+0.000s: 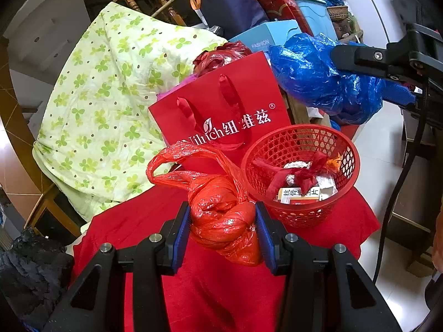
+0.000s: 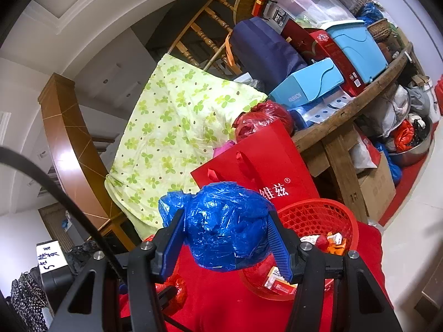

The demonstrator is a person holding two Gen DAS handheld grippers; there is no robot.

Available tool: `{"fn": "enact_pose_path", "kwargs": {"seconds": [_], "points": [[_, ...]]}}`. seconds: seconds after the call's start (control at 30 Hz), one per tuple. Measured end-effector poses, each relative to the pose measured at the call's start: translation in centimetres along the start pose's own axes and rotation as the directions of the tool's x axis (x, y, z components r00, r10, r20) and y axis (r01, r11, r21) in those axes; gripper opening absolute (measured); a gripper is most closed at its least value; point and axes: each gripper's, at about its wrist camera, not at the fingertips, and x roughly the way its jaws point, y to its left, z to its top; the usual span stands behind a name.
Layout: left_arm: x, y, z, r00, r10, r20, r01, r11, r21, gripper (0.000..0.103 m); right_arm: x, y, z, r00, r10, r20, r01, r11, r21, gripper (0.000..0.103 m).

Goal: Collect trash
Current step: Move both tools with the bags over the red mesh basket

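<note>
I am looking at a cluttered room: a red cloth [image 1: 221,290] fills the bottom of both views, a green clover-print quilt [image 1: 110,105] lies at the left, and stacked boxes crowd a wooden table [image 2: 346,110] in the upper right of the right wrist view. What the red cloth covers I cannot tell.

A red paper bag [image 1: 221,105] stands mid-frame; its white lettering is partly hidden by its ribbon handles, and in the right wrist view by the blue bundle. The red basket [image 1: 300,171], at the lower right of centre in the left view, holds crumpled scraps and a small carton, but the print is too small for me to read. The bundle blocks part of its rim in the right view.

The red plastic bag [image 1: 224,221] is knotted and glossy, its loop handles sticking up to the left, just left of the basket. My left claw [image 1: 223,231] is clamped on it, pads pressing both sides.

The blue plastic bag [image 2: 225,229] is a crinkled, rounded wad, in front of the paper bag. My right claw [image 2: 228,242] grips it, part-way apart around it.
</note>
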Motion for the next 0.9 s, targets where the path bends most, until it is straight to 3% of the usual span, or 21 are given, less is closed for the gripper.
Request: {"fn": "enact_pose_path", "kwargs": {"seconds": [0.9], "points": [[2.8, -2.1, -0.9, 0.997, -0.049, -0.056, 0.051, 0.998, 0.029, 0.047, 1.2, -3.8, -0.9, 0.997, -0.058, -0.043, 0.061, 0.995, 0.078, 0.06]]}}
